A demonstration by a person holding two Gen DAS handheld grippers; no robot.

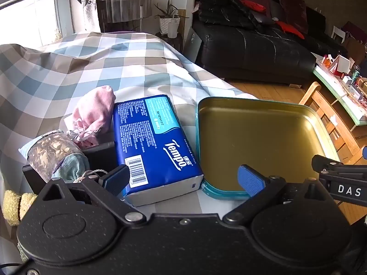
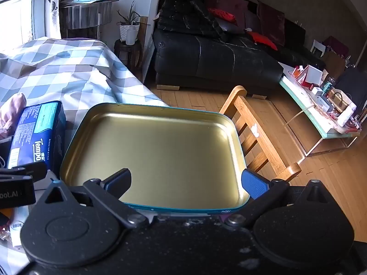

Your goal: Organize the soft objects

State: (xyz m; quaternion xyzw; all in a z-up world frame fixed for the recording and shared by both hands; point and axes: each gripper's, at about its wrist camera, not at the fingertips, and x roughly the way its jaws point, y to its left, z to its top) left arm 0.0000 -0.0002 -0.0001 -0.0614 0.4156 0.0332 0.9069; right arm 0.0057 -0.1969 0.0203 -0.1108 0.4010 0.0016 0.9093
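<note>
Both grippers, left & right, spread wide, tissue pack by left pad.

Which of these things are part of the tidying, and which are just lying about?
Part of the job: tissue pack, pink pouch, patterned sachet, empty tin tray.

Just lying about: black sofa, wooden chair, potted plant.

checked cloth | tissue pack | tin tray | pink pouch
</note>
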